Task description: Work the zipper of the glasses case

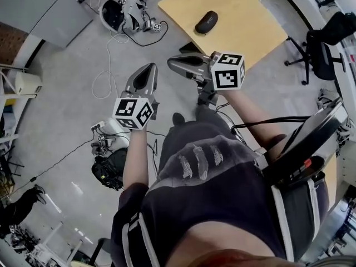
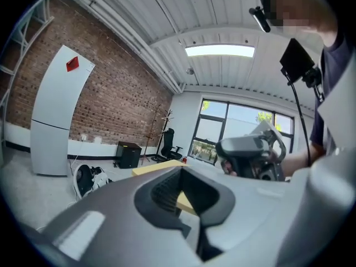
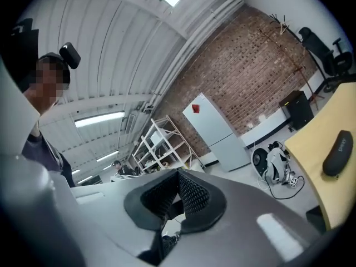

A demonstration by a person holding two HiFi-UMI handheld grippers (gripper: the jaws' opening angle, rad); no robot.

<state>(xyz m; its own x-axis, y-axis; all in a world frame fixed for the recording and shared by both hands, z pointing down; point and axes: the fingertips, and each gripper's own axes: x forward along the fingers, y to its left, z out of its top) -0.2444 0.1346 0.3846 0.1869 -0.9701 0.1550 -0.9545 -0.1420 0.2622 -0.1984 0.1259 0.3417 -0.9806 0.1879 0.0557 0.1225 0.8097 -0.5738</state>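
The black glasses case (image 1: 206, 21) lies zipped on the pale wooden table (image 1: 233, 10), far from both grippers; it also shows at the right edge of the right gripper view, as the glasses case (image 3: 337, 152) on the table (image 3: 314, 177). My left gripper (image 1: 150, 67) is held in the air over the floor, jaws together, nothing in them. My right gripper (image 1: 170, 64) hovers just short of the table's near corner, also shut and empty. The left gripper view shows its own jaws (image 2: 181, 169) closed and the right gripper (image 2: 250, 152) beside them.
A heap of gear and cables (image 1: 127, 14) lies on the floor left of the table. An office chair (image 1: 320, 43) stands at the right. A black bag (image 1: 108, 168) sits by my left leg. A white fridge (image 2: 55, 115) stands against the brick wall.
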